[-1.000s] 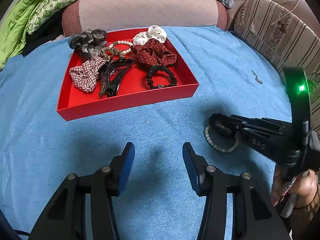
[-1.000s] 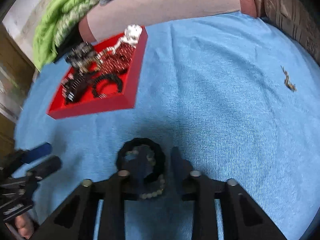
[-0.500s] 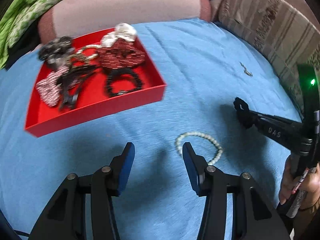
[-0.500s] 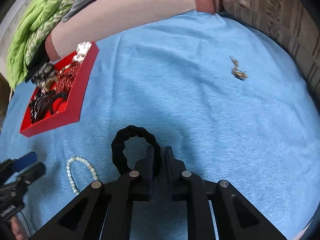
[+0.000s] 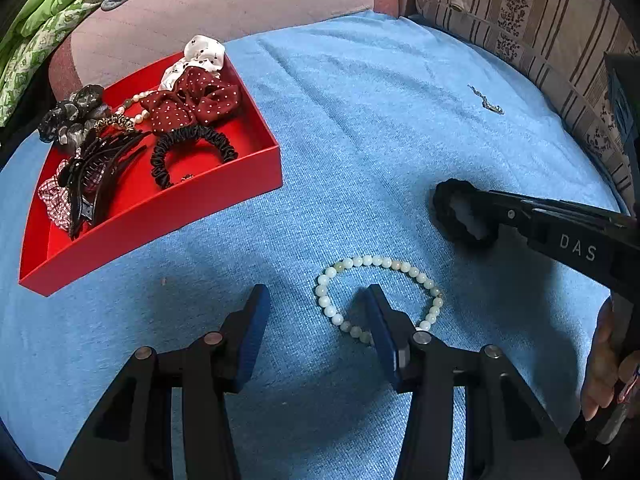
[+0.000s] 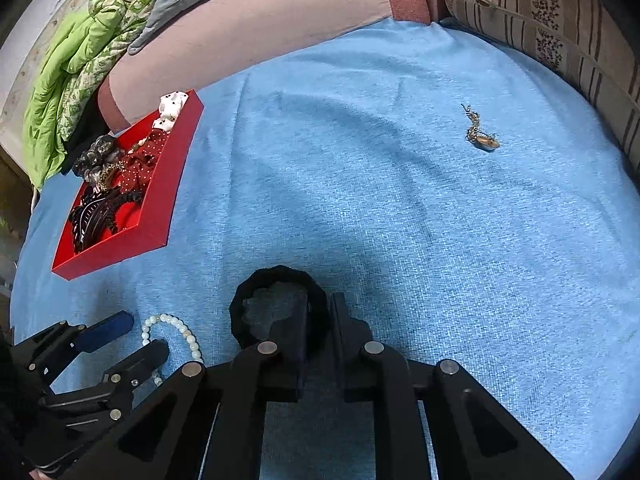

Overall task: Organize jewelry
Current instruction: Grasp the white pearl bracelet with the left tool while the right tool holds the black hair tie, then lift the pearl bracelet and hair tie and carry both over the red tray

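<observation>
A: How were the jaws seen?

B: The right gripper [image 6: 320, 322] was clamped on a black scrunchie [image 6: 280, 304], whose loop was held up in front of the fingertips, above the blue cloth [image 6: 400, 220]. The left gripper [image 5: 316, 320] was spread wide, nothing being held between its blue pads [image 5: 252, 332].

A: And the bead bracelet?

B: The pale bead bracelet [image 5: 380, 292] was seen lying flat on the cloth, with the left gripper's right finger set over the inside of its ring. Whether that finger touched the beads could not be told. The held scrunchie [image 5: 460, 216] was seen just beyond the bracelet, to the right.

A: What was found further out?

B: A red tray [image 5: 160, 216] was placed to the far left, well apart from the bracelet. In it were seen a dotted red scrunchie [image 5: 192, 104], a white one [image 5: 200, 56], a black hair tie [image 5: 188, 148], a black claw clip [image 5: 96, 176] and a pearl strand [image 5: 136, 108]. A small metal chain piece [image 6: 480, 132] was seen alone on the cloth, far right.
</observation>
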